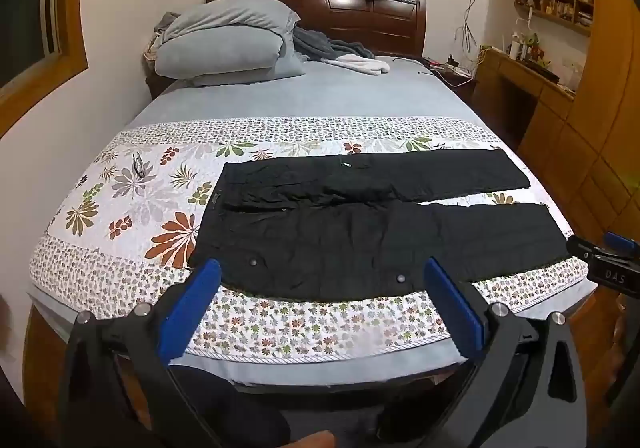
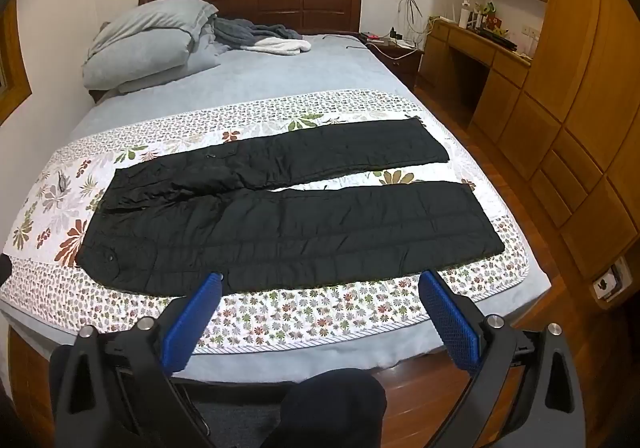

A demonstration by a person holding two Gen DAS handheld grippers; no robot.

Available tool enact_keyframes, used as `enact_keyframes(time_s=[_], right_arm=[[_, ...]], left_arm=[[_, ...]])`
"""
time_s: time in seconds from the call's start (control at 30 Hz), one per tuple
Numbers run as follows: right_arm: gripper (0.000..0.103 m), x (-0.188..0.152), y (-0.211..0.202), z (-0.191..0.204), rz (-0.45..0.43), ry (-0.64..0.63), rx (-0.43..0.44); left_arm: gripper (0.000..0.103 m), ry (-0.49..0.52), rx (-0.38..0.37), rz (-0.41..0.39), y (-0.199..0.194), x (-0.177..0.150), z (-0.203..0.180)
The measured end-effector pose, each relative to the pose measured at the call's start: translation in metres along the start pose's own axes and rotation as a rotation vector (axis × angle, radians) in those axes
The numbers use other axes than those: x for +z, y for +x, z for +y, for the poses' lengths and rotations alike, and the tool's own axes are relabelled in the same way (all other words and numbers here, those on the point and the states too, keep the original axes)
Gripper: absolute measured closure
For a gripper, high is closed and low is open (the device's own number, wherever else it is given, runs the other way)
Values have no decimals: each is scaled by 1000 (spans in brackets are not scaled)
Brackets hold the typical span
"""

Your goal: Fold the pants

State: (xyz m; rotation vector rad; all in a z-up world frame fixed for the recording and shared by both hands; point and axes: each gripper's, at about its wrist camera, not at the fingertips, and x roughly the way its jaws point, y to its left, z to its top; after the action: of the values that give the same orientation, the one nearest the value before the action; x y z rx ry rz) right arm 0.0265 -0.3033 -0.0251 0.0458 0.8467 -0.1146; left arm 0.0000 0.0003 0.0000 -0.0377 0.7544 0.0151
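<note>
Black pants (image 1: 360, 232) spread flat on the flowery quilt (image 1: 132, 207) at the foot of the bed (image 1: 320, 95). Waist end to the left, two legs stretched out to the right, with a thin strip of quilt showing between them. Not folded at all yet. No leg laid over the other, no crease made. So, by the look of it, right at the start of the job, with all the folding still to do.

Left hand-held gripper (image 1: 322, 304) hanging just in front of the near edge of the pants, close to the waist end. Blue fingers (image 1: 188, 312) wide apart, nothing between them. Not touching the cloth.

Right hand-held gripper (image 2: 320, 312) hanging just in front of the near leg, more toward the ankle end. Blue fingers (image 2: 450, 322) wide apart too, holding nothing.

Probably first: pinch the near leg at two spots and lay it over the far leg. Then fold the long shape in half.

Pillows (image 1: 228, 43) and a gray blanket (image 1: 320, 45) piled far off at the head of the bed, well apart from the pants.
</note>
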Motion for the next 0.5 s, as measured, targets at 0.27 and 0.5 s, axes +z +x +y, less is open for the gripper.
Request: enact_keyframes(time_s=[0.27,0.5], right_arm=[[3,1,-1,0,0,0,0],[3,3,-2,1,0,0,1]], left_arm=[[2,0,-1,0,0,0,1],[2,1,-3,0,1,1,1]])
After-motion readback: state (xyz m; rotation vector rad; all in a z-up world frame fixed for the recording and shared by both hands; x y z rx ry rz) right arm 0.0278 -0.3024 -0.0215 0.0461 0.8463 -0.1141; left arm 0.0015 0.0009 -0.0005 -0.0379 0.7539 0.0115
